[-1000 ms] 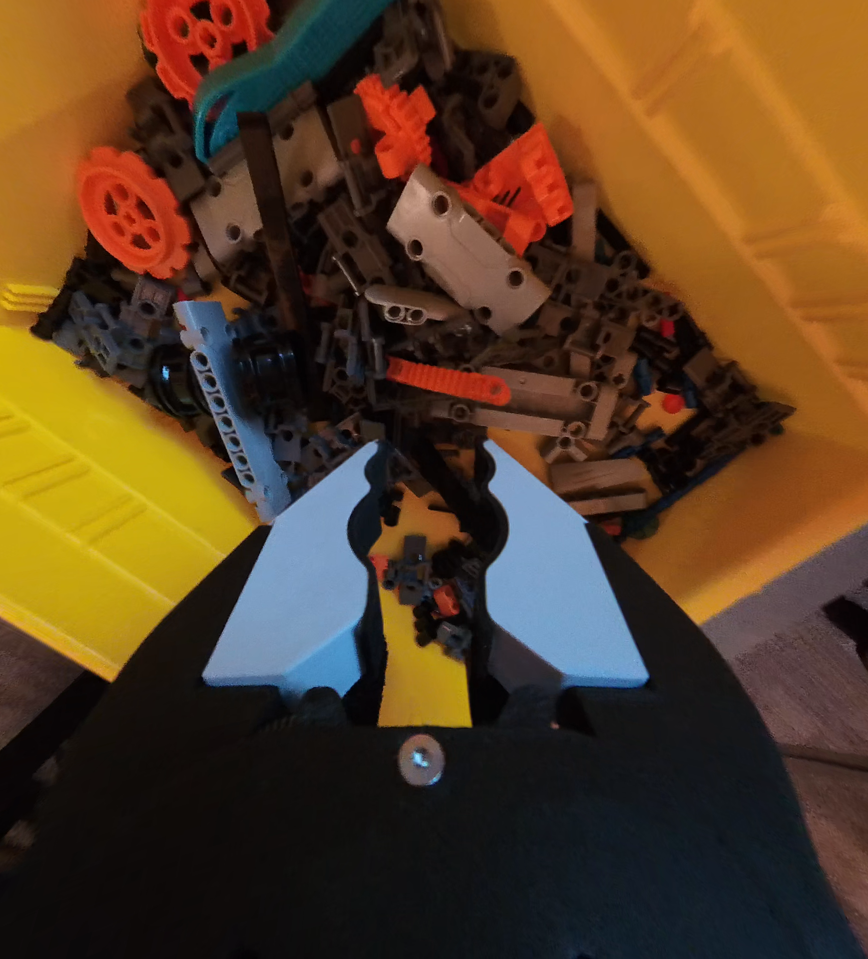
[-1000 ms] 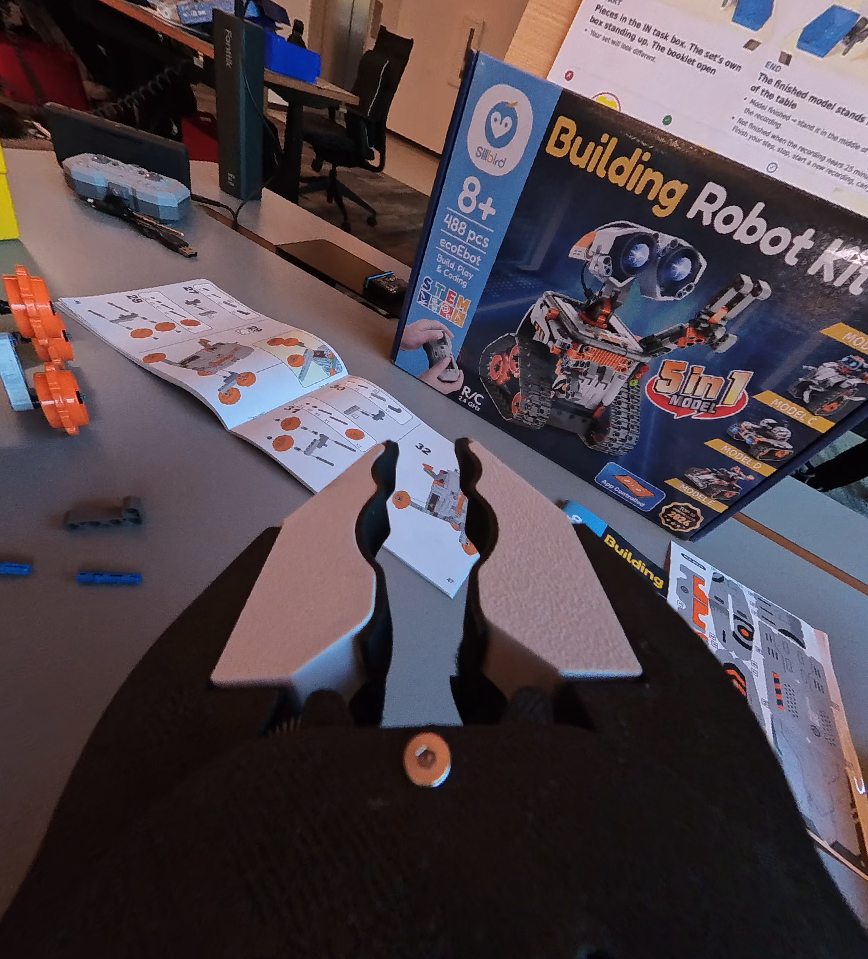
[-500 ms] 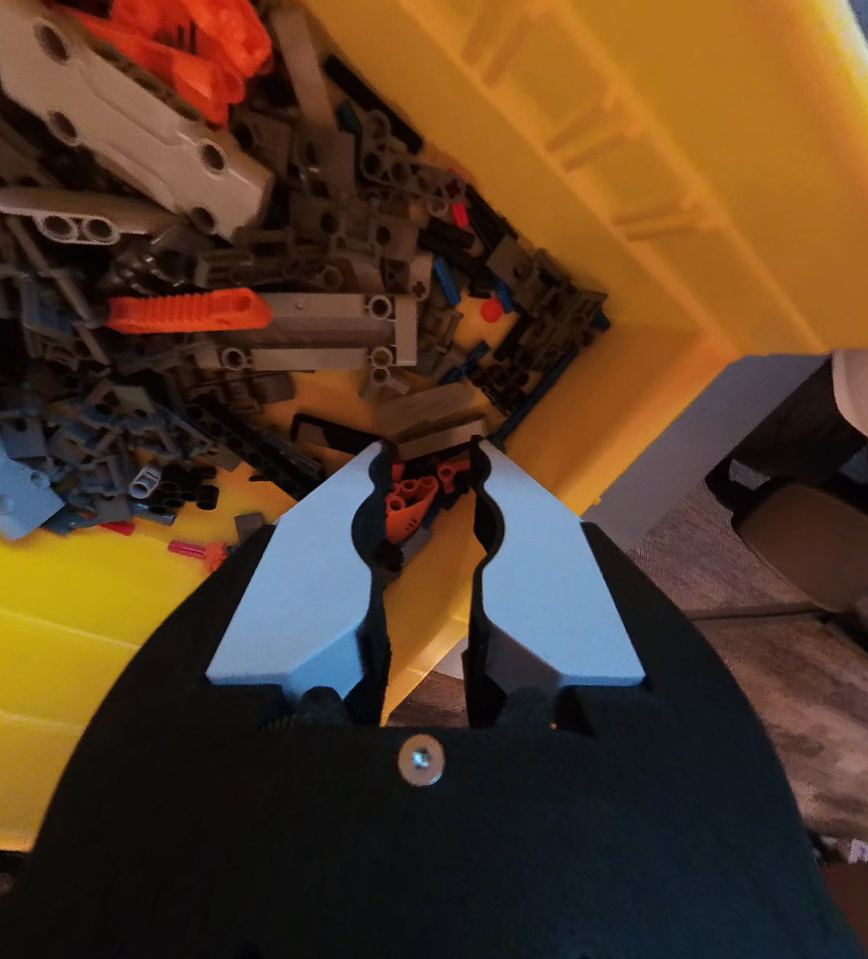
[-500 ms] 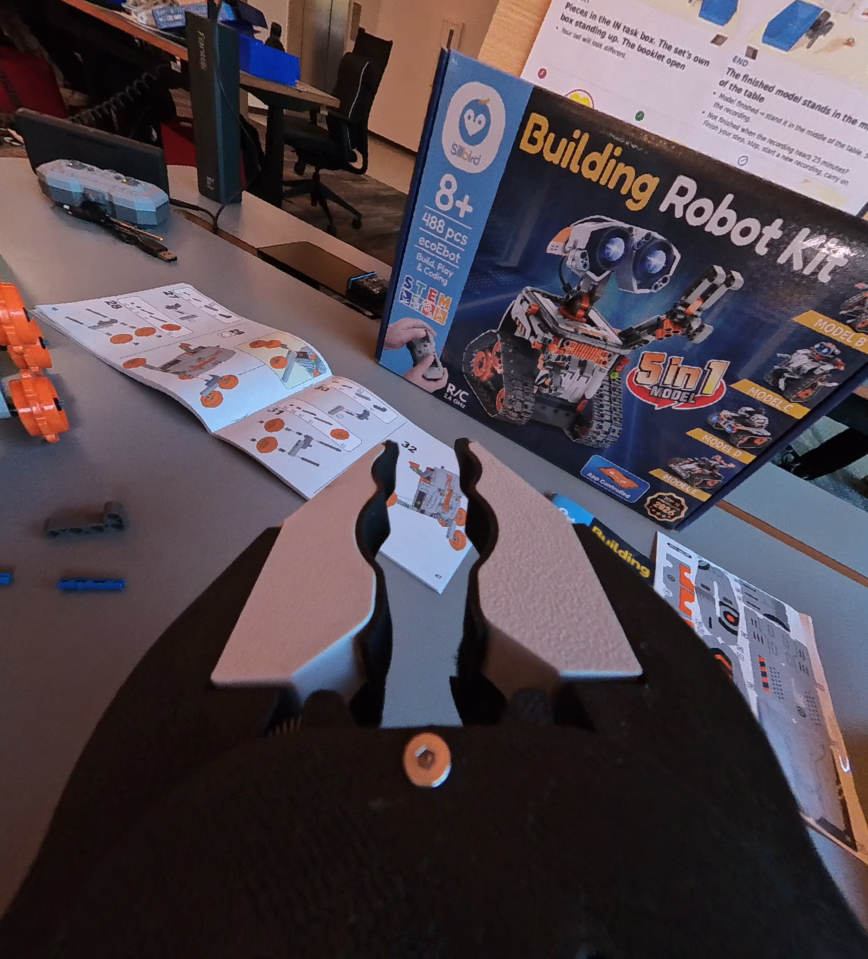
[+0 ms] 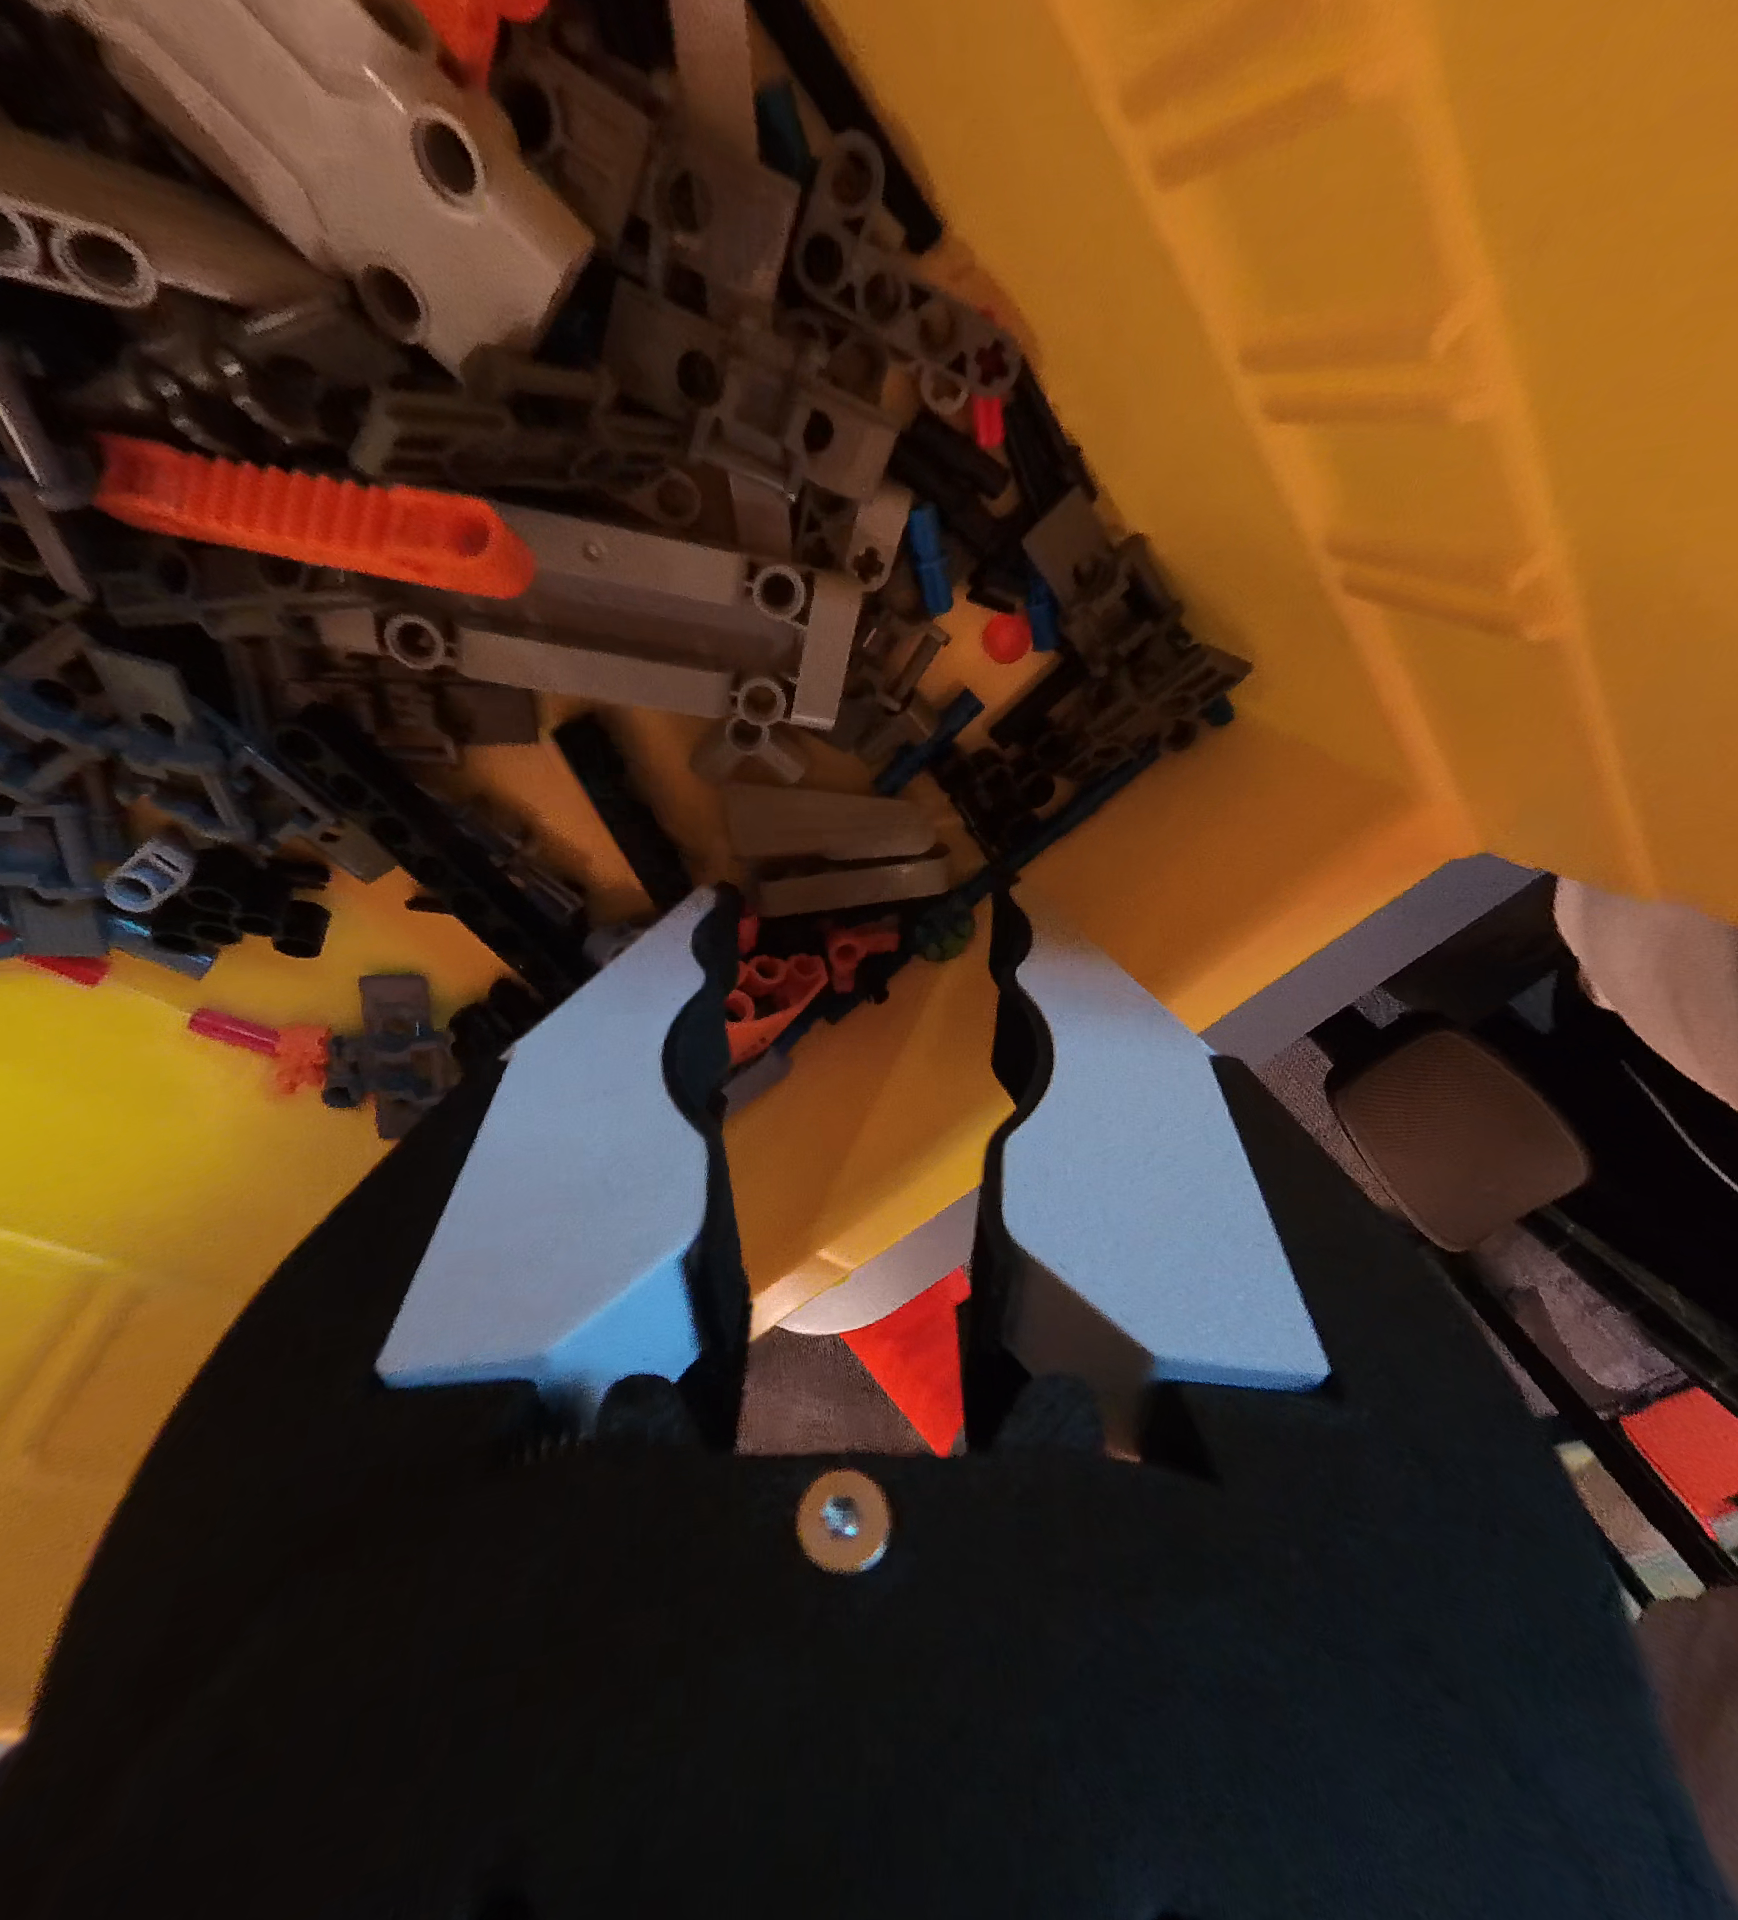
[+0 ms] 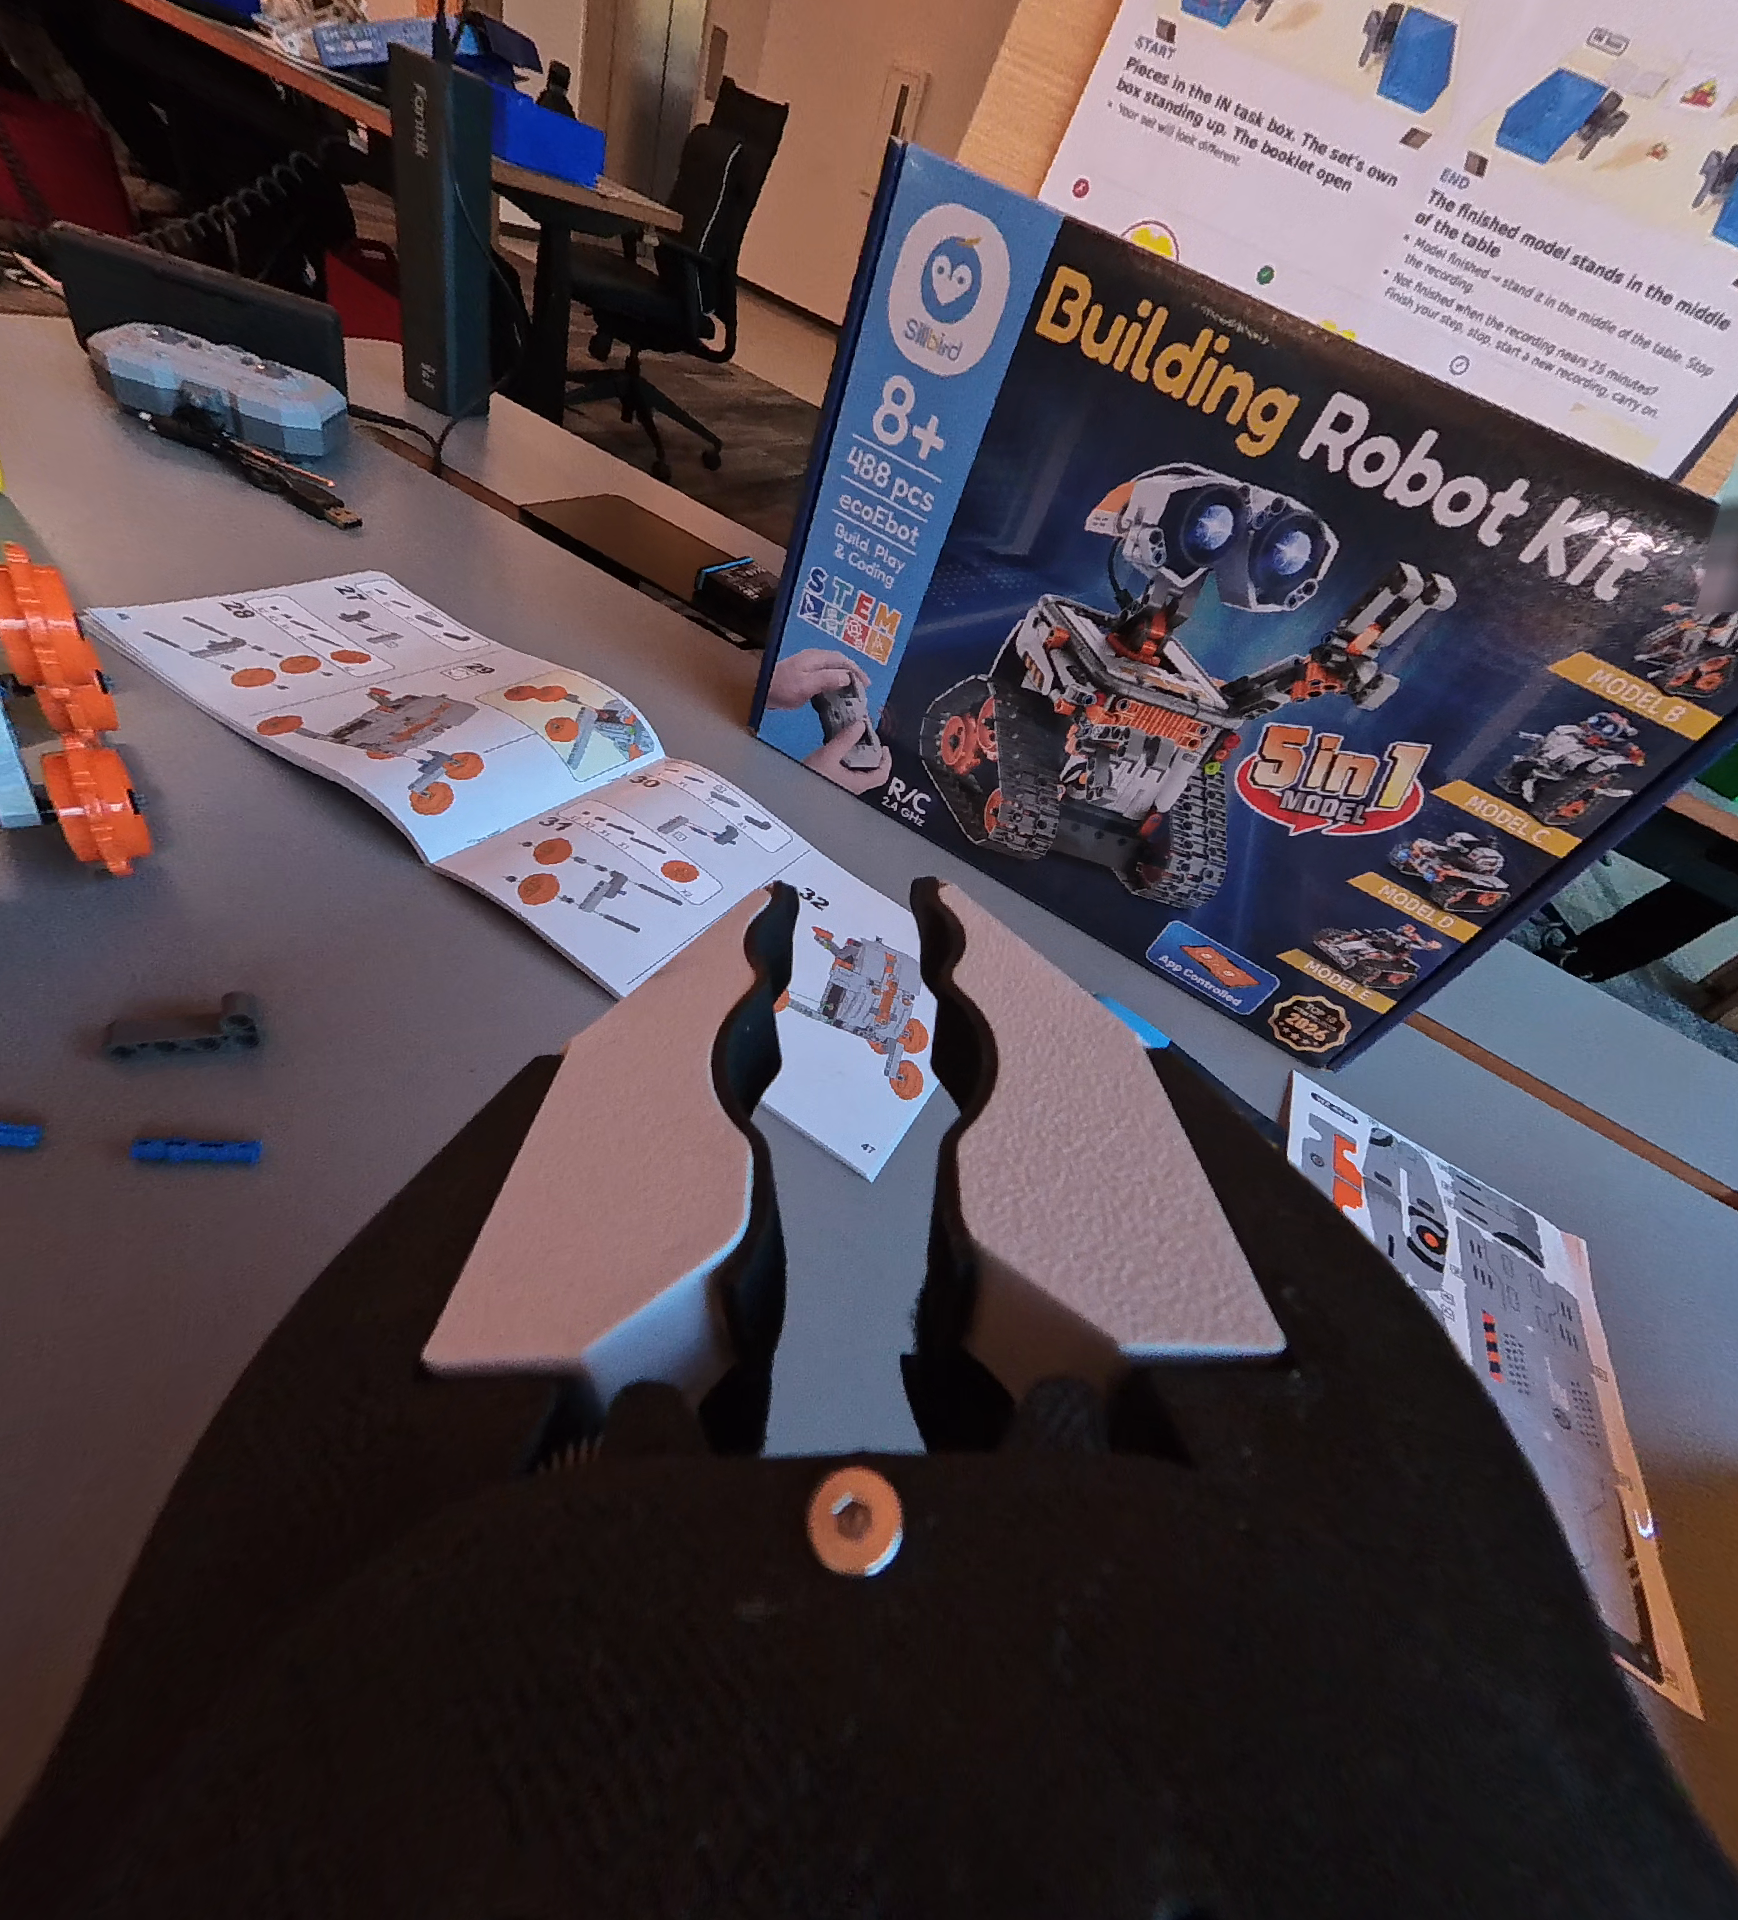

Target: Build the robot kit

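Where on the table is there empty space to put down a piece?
Bare grey table lies between the booklet and the small grey piece, and in front of the two blue pins. It is crowded by the kit box and sticker sheet. The yellow bin is heaped with parts, bare only at its near wall.

This looks like an office or a work room with long desks. In the right wrist view a grey table [image 6: 345,935] runs on toward more desks at 11 o'clock. A black office chair [image 6: 667,301] on wheels stands by one desk at 12 o'clock. A blue bin [image 6: 543,140] sits on that desk. A big printed poster [image 6: 1447,208] stands at 1 o'clock. In the left wrist view a blurry tan chair seat [image 5: 1457,1132], maybe a stool, shows at 3 o'clock.
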Available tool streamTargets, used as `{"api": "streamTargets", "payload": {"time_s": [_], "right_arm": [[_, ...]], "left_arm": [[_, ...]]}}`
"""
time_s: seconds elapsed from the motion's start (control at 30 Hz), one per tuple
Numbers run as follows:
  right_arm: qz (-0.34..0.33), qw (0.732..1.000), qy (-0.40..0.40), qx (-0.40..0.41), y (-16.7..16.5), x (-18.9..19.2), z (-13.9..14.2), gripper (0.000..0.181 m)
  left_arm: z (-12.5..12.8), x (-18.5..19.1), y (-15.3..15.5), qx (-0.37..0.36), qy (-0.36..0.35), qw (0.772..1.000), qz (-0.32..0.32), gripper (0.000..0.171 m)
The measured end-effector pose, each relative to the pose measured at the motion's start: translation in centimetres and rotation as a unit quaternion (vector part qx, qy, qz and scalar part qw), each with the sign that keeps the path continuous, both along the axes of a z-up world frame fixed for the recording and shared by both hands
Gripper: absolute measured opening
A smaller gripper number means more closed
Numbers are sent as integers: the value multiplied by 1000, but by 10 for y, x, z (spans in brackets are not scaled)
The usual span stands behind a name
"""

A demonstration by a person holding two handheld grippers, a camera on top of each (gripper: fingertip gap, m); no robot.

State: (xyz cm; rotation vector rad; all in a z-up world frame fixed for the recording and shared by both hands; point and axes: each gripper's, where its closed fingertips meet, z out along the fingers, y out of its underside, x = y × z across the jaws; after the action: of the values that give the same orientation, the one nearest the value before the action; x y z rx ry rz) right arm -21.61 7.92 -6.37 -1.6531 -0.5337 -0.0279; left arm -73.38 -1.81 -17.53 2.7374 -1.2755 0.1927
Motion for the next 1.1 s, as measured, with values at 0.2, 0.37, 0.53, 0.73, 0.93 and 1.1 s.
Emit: {"api": "streamTargets", "payload": {"time_s": [0.2, 0.37, 0.53, 0.73, 0.93, 1.1], "right_arm": [[8, 1000, -8, 4, -3, -4, 2, 24], [12, 1000, -23, 12, -7, -6, 5, 24], [17, 999, -23, 16, -11, -5, 7, 23], [32, 999, -4, 24, -18, -10, 13, 24], [58, 998, -10, 37, -25, -28, 19, 24], [148, 987, 38, 47, -48, -77, 41, 26]], "left_arm": [[-7, -1, -4, 14, 27, 999, 17, 37], [-8, -3, -2, 25, 53, 998, 8, 37], [-4, -9, 8, 65, 67, 996, -3, 37], [45, 8, 24, 206, -13, 978, 11, 37], [136, 97, 17, 454, -179, 869, -83, 37], [161, 180, -8, 516, -232, 810, -152, 38]]}}
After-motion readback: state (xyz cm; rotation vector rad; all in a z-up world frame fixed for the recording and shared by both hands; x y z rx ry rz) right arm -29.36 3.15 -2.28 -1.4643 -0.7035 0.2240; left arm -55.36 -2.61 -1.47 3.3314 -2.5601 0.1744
